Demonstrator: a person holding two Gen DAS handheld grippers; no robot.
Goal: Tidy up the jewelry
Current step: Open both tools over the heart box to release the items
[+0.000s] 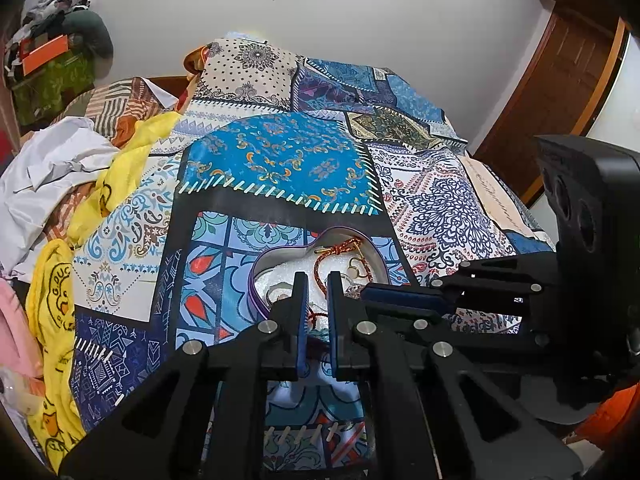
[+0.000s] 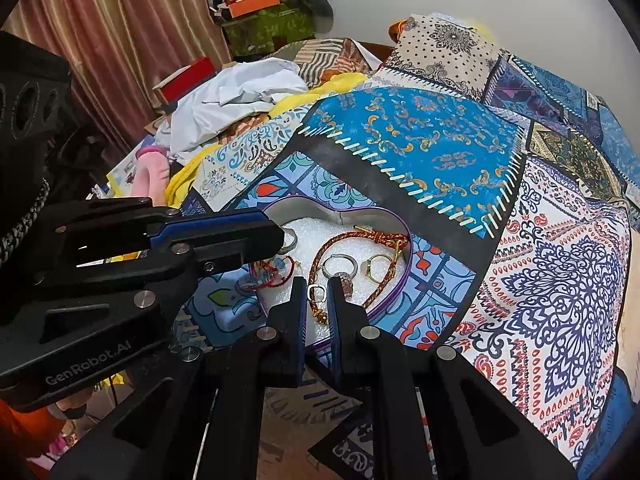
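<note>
A heart-shaped purple tin (image 2: pixel 394 285) with white foam lining sits on the patchwork bedspread; it also shows in the left wrist view (image 1: pixel 256 280). Inside lie a braided orange-gold cord bracelet (image 2: pixel 360 240), silver rings (image 2: pixel 340 266), a gold ring (image 2: pixel 378 266) and a red thread bracelet (image 2: pixel 276 270). My right gripper (image 2: pixel 316 292) hovers over the tin's near side, its narrow gap holding a small squarish ring (image 2: pixel 315 292). My left gripper (image 1: pixel 318 284) is nearly closed over the tin's near edge with a red thread (image 1: pixel 316 312) between its fingers. Each gripper appears in the other's view.
The patchwork bedspread (image 2: pixel 420 140) covers the bed. Crumpled white cloth (image 2: pixel 240 88), yellow duck-print fabric (image 1: pixel 52 312) and pink cloth (image 2: pixel 154 172) pile along the left. A wooden door (image 1: pixel 560 92) stands at right, curtains (image 2: pixel 120 40) at far left.
</note>
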